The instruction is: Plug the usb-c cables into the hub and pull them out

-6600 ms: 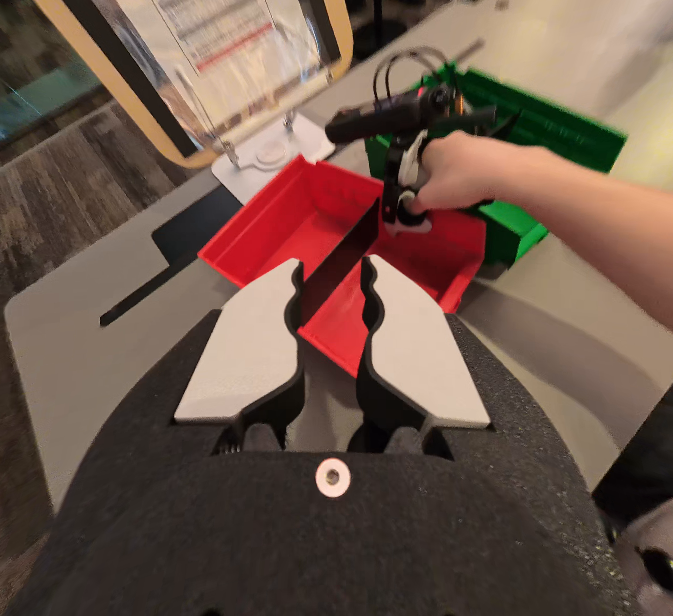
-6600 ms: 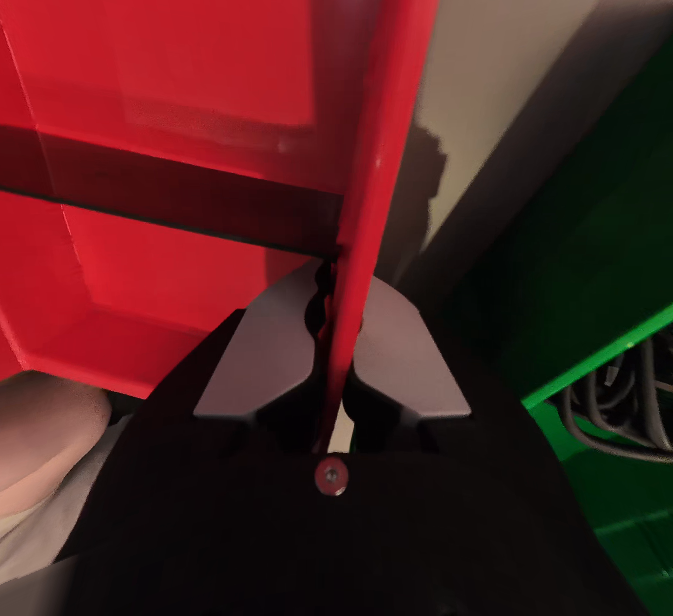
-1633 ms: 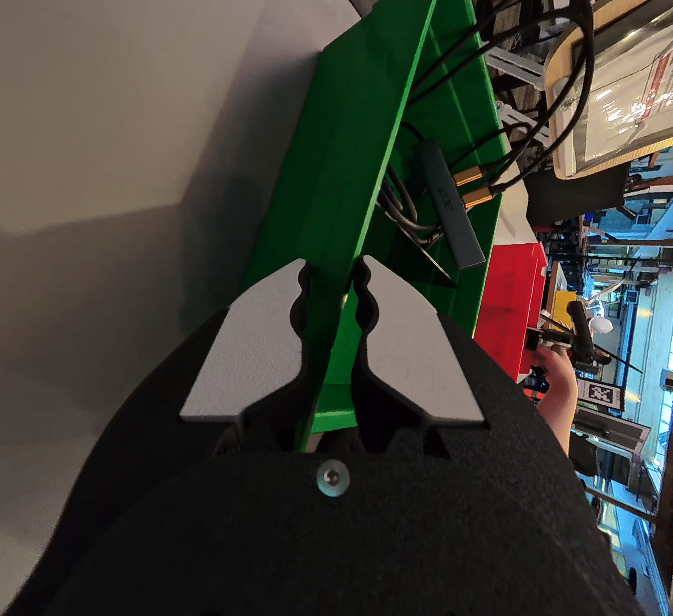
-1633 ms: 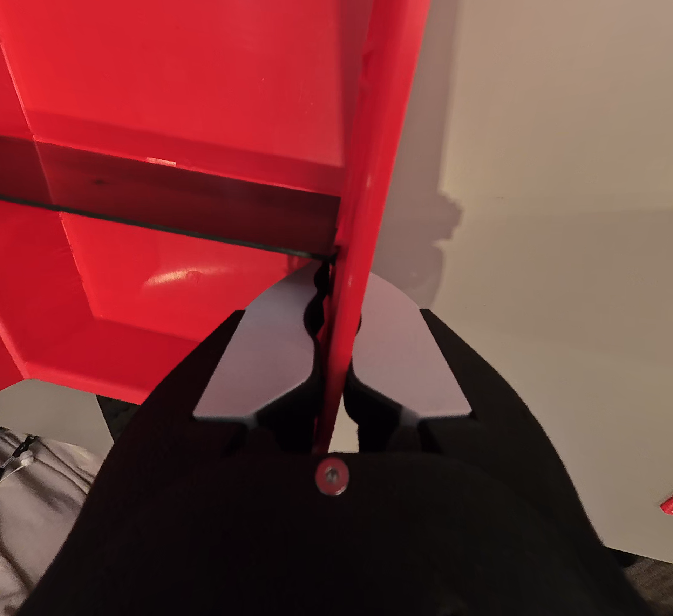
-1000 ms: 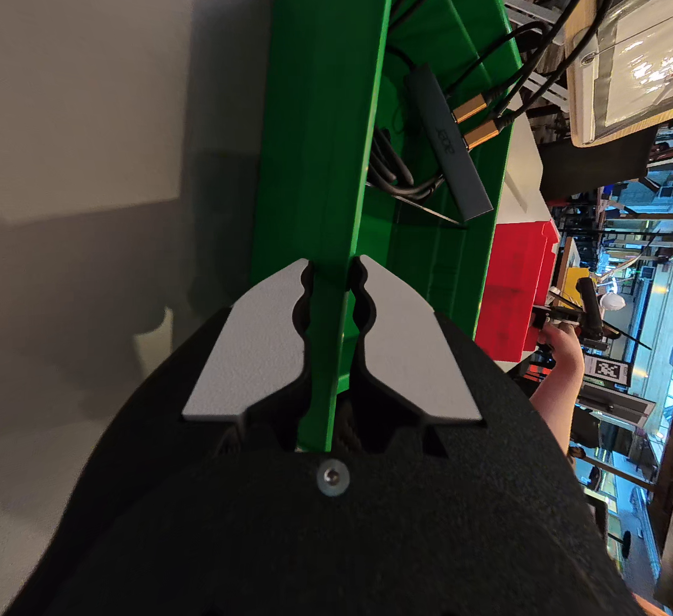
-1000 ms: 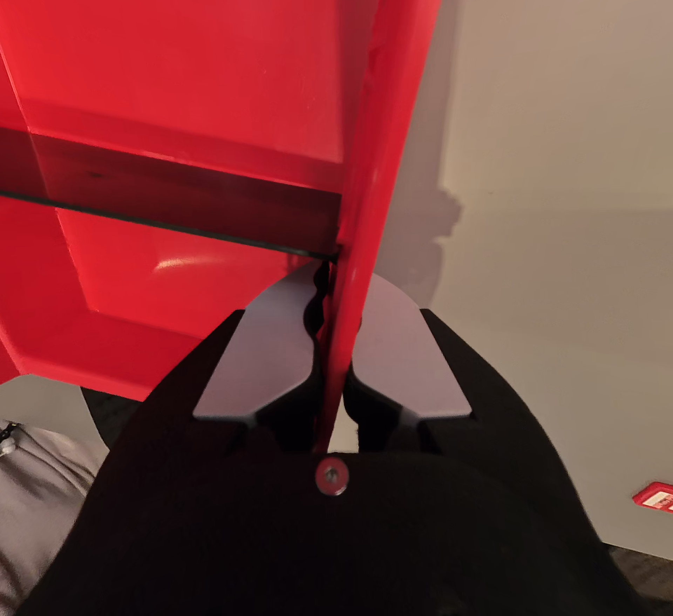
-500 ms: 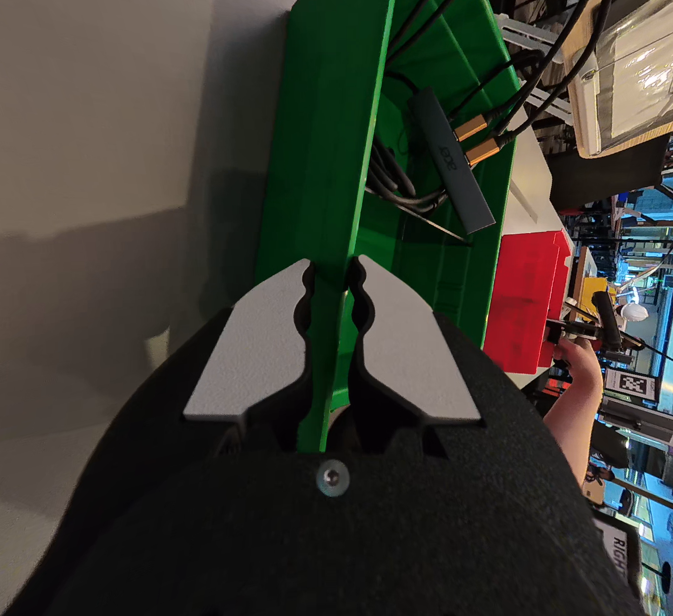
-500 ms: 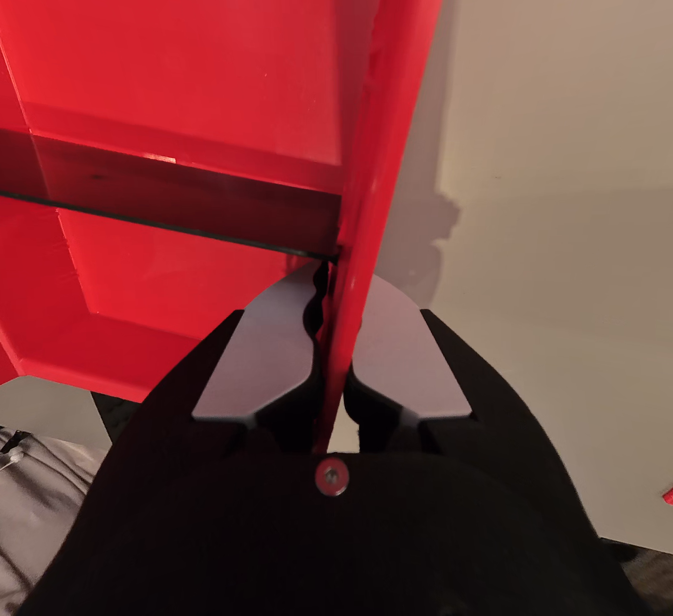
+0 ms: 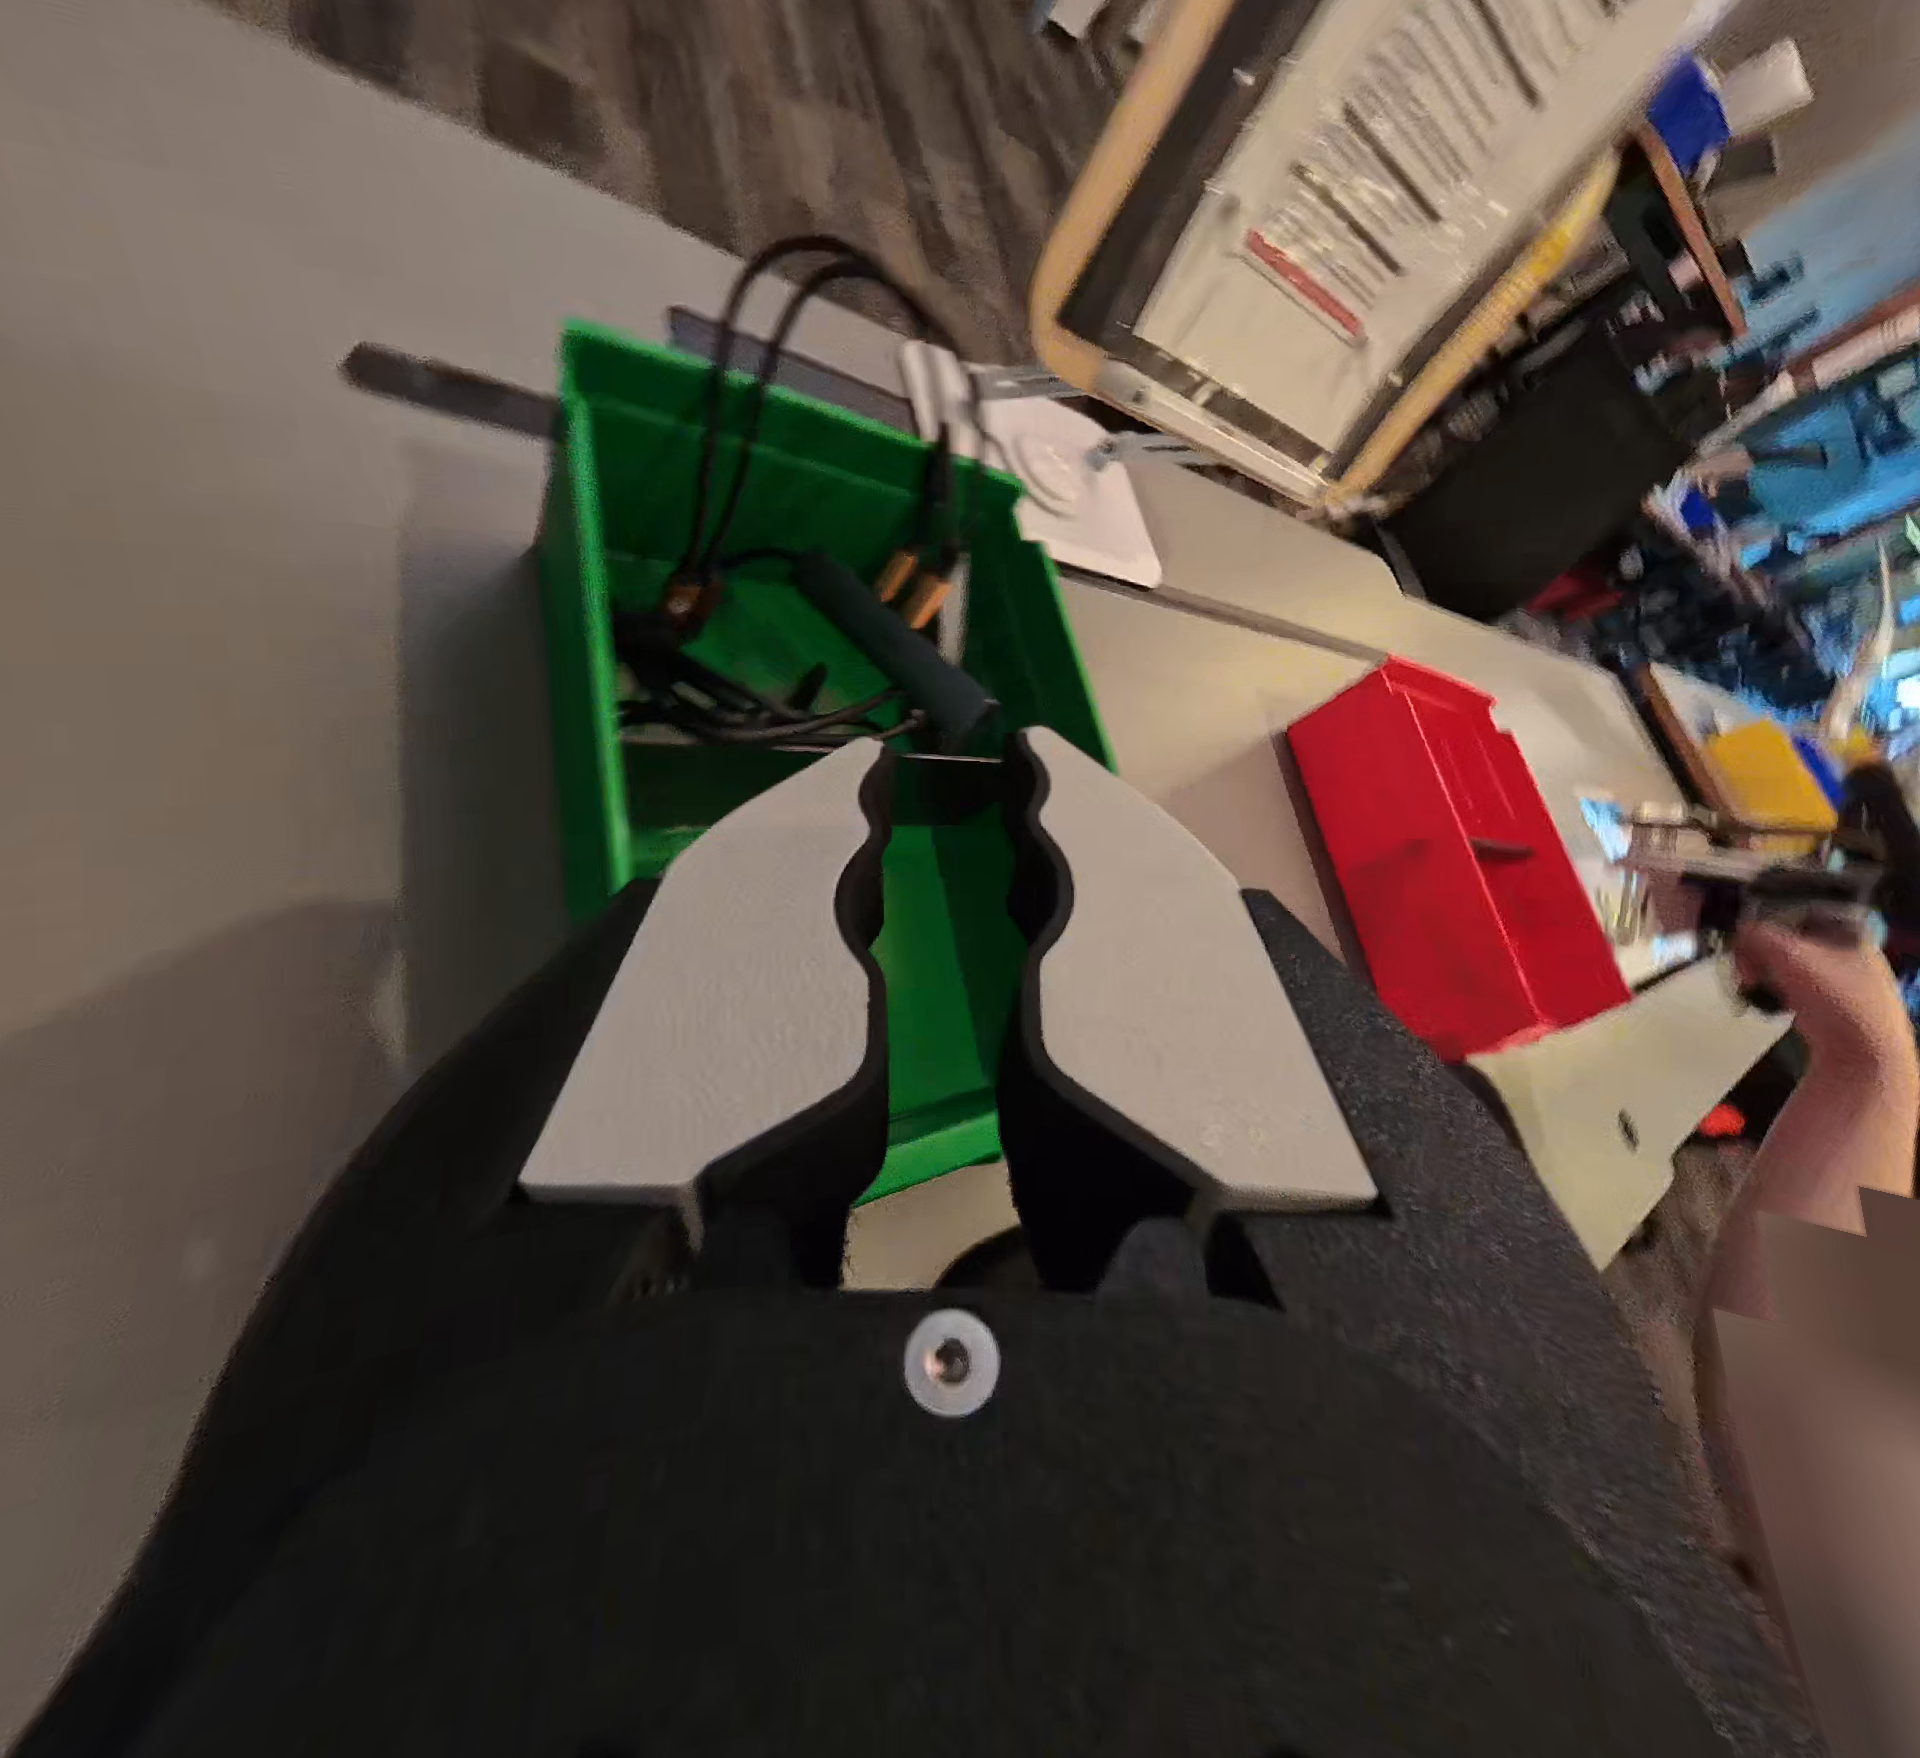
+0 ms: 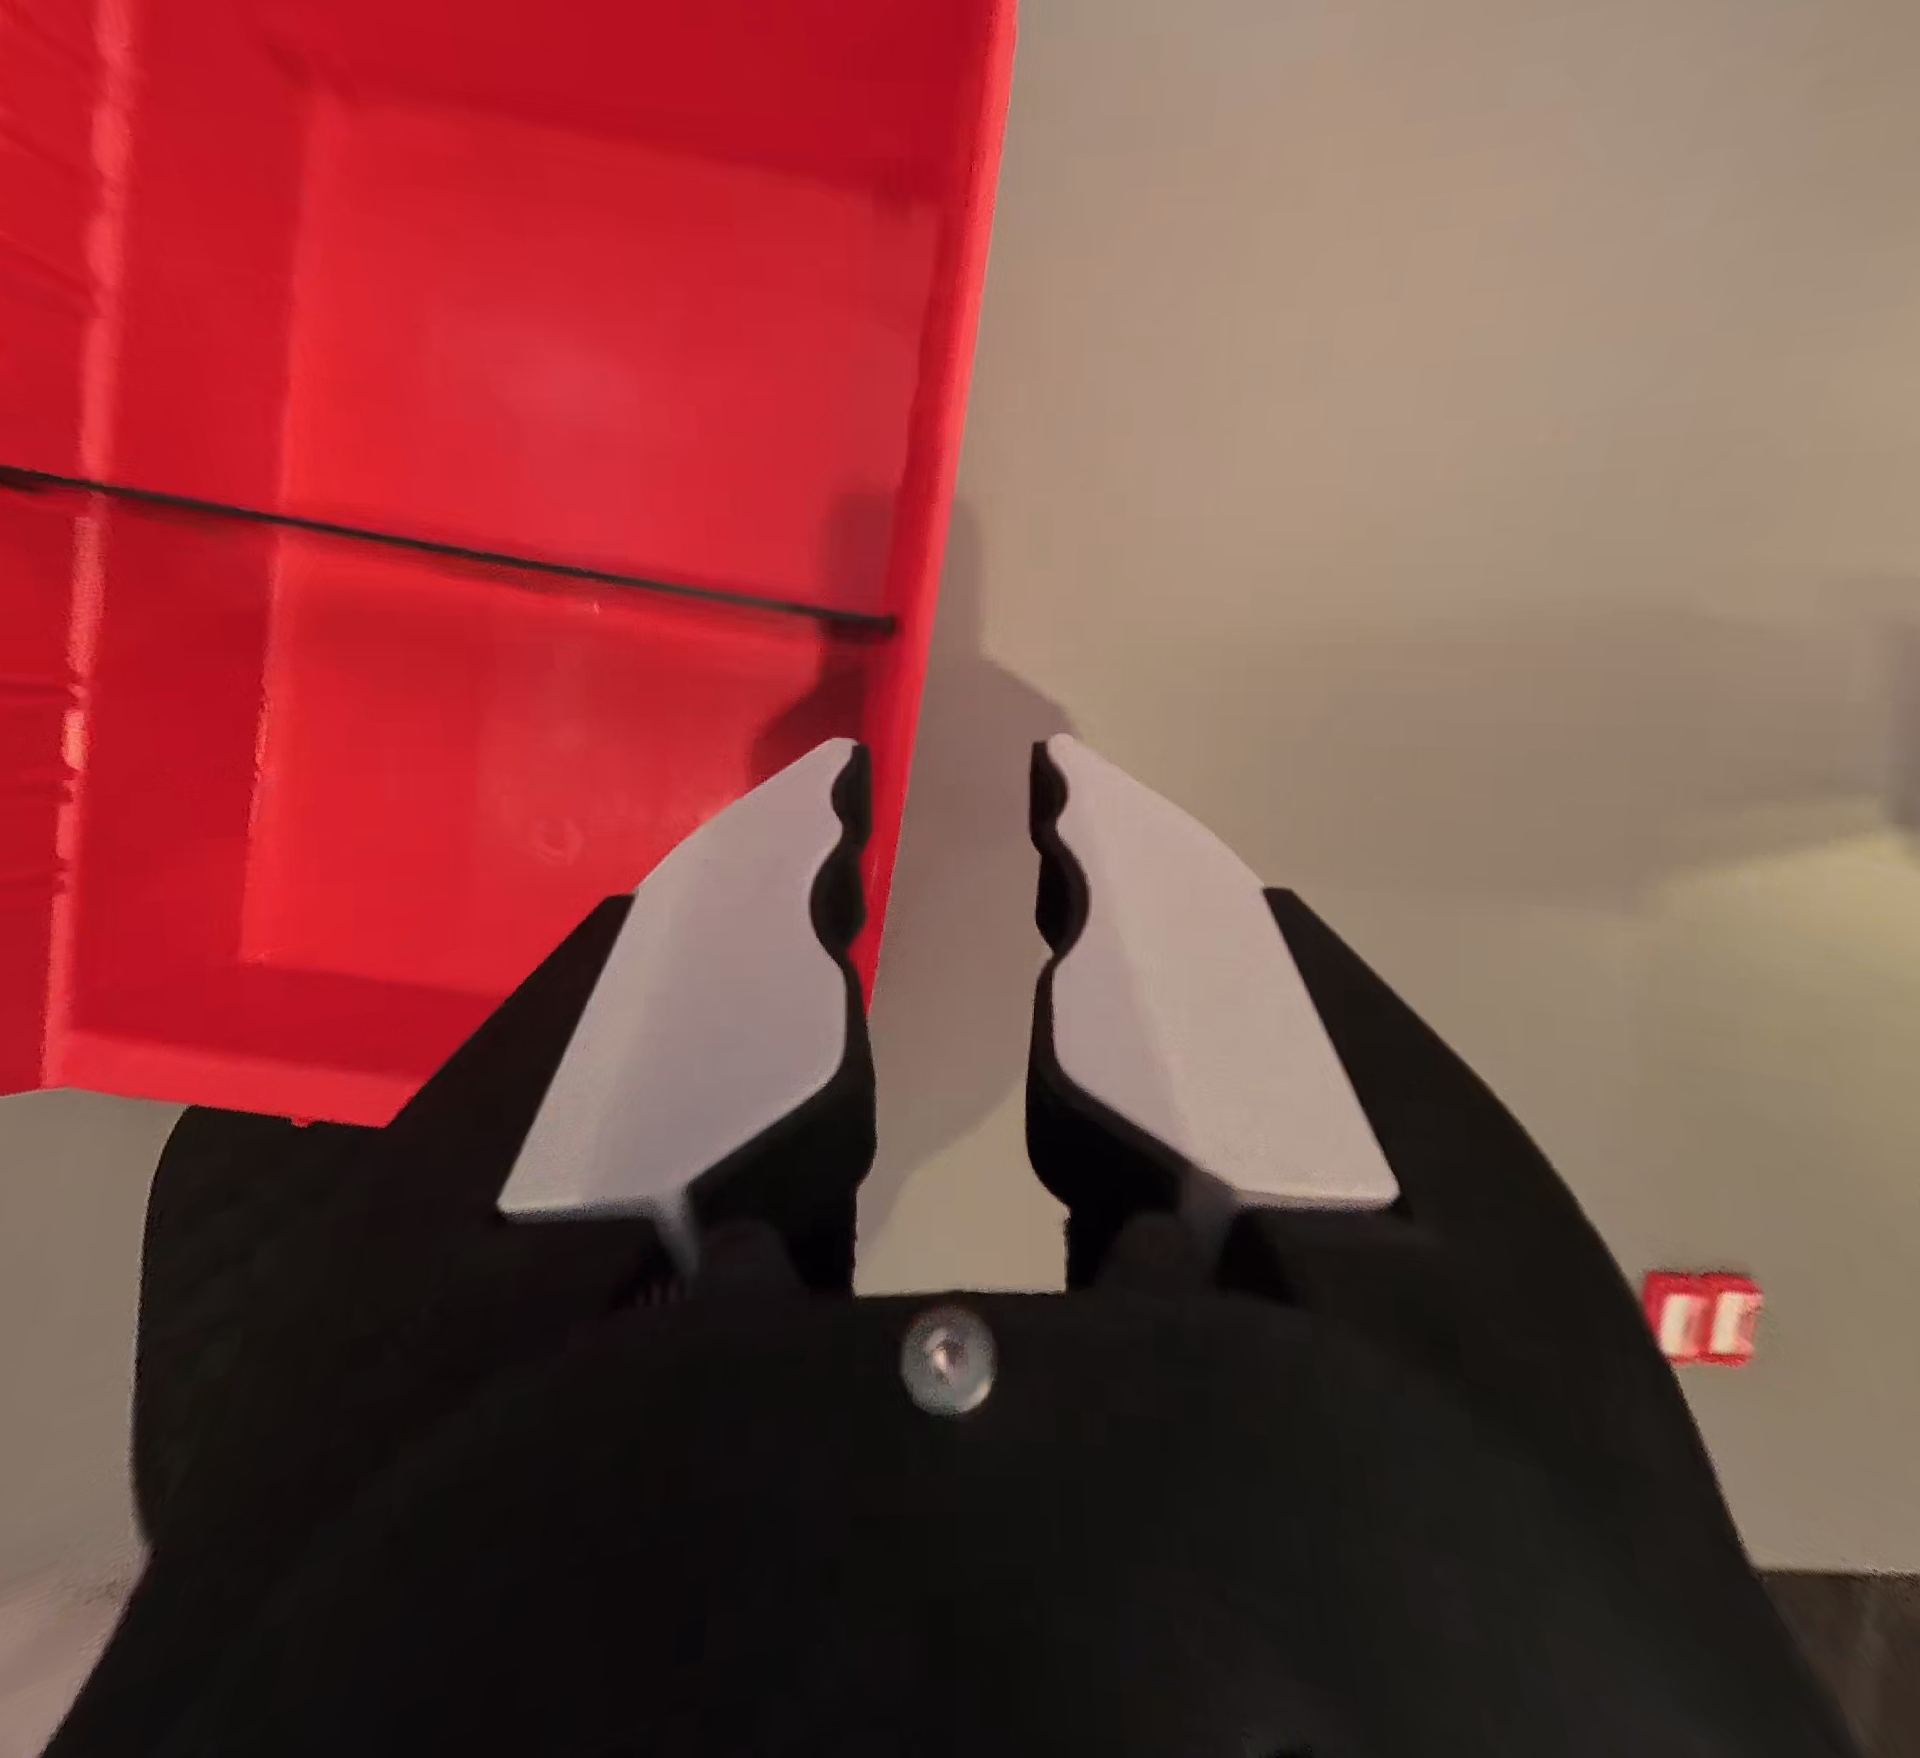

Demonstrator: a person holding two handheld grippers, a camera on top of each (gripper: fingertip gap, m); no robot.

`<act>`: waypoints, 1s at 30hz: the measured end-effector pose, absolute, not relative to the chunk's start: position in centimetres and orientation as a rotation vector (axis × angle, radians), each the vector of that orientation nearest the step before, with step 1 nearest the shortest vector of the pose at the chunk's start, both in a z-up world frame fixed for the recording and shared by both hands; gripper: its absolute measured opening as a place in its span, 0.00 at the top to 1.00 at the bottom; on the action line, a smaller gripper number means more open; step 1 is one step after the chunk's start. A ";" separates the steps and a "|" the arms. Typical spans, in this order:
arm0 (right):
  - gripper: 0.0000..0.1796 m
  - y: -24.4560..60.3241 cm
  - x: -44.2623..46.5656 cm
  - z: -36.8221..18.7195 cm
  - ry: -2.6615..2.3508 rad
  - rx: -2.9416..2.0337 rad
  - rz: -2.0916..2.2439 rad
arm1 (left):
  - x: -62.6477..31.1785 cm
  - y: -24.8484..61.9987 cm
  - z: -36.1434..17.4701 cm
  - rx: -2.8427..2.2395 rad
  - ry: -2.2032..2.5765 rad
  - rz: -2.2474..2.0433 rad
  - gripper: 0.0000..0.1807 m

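A green bin (image 9: 587,565) stands on the grey table and holds a dark grey USB hub (image 9: 894,654) and black cables with orange-gold plugs (image 9: 914,581). Two plugs sit at the hub's far end; another plug (image 9: 691,602) lies to the left. My left gripper (image 9: 945,768) is open and empty, hovering just in front of the bin's near end. My right gripper (image 10: 943,758) is open and empty beside the right wall of an empty red bin (image 10: 499,420) with a black divider (image 10: 447,550). The red bin also shows in the left wrist view (image 9: 1444,867).
A framed sign on a white base (image 9: 1351,181) stands behind the green bin. A person's hand with the other gripper (image 9: 1787,898) is at the right edge. A small red sticker (image 10: 1704,1319) lies on the table at right. Across from one pair of fingers to the other is roughly 75 cm.
Both grippers have let go of the bin walls and opened. The left one has pulled back and up from the green bin; the right one has backed off the red bin's wall.
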State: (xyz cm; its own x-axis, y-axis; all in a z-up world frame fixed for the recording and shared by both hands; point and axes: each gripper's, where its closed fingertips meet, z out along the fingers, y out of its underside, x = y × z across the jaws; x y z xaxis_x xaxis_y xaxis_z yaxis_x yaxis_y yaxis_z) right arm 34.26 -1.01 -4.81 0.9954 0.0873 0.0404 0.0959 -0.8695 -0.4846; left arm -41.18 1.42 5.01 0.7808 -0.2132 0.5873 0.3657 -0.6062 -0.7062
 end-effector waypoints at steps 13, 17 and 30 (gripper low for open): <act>0.82 -1.9 17.9 20.8 -0.452 -1.176 -0.173 | -33.2 3.1 10.5 -1.803 0.378 -0.216 0.71; 0.80 -0.6 14.8 20.2 -0.483 -1.183 -0.105 | -32.8 5.5 5.4 -2.041 0.420 -0.146 0.65; 0.79 3.6 14.5 15.9 -0.554 -1.321 -0.137 | -31.8 9.6 -5.5 -2.472 0.442 -0.037 0.75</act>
State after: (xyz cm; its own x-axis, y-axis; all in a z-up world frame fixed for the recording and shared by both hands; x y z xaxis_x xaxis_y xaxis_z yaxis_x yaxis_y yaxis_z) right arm 14.54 3.62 15.88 0.8634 0.2123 0.4576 0.4014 0.2605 -0.8781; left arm -31.85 9.65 -5.45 0.9435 -0.3220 -0.0778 -0.3048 -0.7521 -0.5843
